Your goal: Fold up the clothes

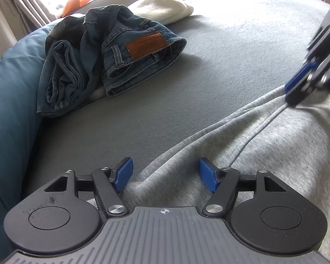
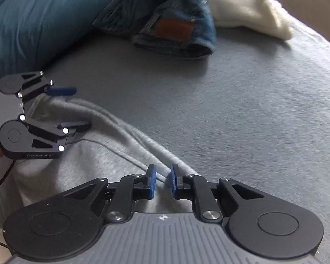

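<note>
A light grey sweatshirt-like garment (image 1: pixel 275 154) lies on the grey bed cover (image 1: pixel 231 55). Its folded edge is drawn into taut ridges between my two grippers. My left gripper (image 1: pixel 166 165) stands open over one end of that edge, and the cloth lies loose between its blue pads (image 1: pixel 124 171). In the right wrist view the left gripper (image 2: pixel 74 109) sits at the left, jaws apart around the garment (image 2: pixel 77 165). My right gripper (image 2: pixel 162 171) is pinched on the edge ridges at the other end. In the left wrist view the right gripper (image 1: pixel 289 94) is at the far right, gripping the cloth.
Crumpled blue jeans (image 1: pixel 112 50) with a brown leather patch lie at the back, against a teal pillow (image 1: pixel 11 99). A white fluffy cloth (image 1: pixel 162 6) lies behind them. Bare grey cover (image 2: pixel 231 110) stretches between the garment and the jeans (image 2: pixel 176 22). A thin black cable (image 2: pixel 2 176) runs at the left.
</note>
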### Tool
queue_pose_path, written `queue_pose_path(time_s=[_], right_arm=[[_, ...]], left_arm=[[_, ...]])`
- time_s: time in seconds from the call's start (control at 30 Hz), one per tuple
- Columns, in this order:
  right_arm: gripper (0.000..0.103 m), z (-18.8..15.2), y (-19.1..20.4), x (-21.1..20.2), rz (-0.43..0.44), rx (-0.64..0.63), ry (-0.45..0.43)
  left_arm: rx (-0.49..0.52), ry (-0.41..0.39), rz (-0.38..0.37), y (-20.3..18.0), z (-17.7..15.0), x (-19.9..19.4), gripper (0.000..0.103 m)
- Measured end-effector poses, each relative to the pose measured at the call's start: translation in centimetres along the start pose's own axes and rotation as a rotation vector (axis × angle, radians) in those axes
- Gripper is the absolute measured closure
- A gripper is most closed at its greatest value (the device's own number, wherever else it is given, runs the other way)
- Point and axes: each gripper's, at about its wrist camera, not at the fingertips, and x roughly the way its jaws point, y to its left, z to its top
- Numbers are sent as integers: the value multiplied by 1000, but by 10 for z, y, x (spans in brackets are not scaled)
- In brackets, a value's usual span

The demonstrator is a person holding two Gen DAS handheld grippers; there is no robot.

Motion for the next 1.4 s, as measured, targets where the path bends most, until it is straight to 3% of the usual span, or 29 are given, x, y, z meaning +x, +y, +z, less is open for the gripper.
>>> queue_pose_path(time_s=[0.23, 0.3, 0.37, 0.43, 0.47, 0.5, 0.63, 0.87, 1.0, 1.13, 1.4], right_arm=[[74, 12, 14, 13, -7, -95, 32], [67, 13, 16, 17, -1, -121, 48], [66, 12, 21, 20, -15, -157, 56], [72, 11, 28, 21, -33, -195, 57], [89, 11, 32, 20, -48, -216, 54], [95, 10, 37, 17, -75, -242, 42], [97, 10, 43, 9, -137, -253, -6], [93, 6, 44, 25, -216, -208, -9], [88, 10, 37, -6, -231, -50, -59], [88, 3, 10, -61, -241, 241, -95], [88, -56, -10, -180, -413, 585, -57]], left_arm=[[13, -24, -2, 3, -5, -1, 35], [14, -31, -3, 3, -6, -1, 35], [14, -36, -2, 3, -7, -1, 35], [15, -41, 3, 2, -8, -1, 35], [17, -44, 6, 2, -8, -1, 35], [21, -47, 10, 1, -8, -2, 35], [33, -58, 20, 0, -8, -1, 34], [-13, -39, 28, 2, -5, 3, 29], [-99, 3, 26, 11, 3, -4, 29], [-178, 19, 28, 21, 8, -15, 29], [-230, 85, -10, 43, 20, -30, 29]])
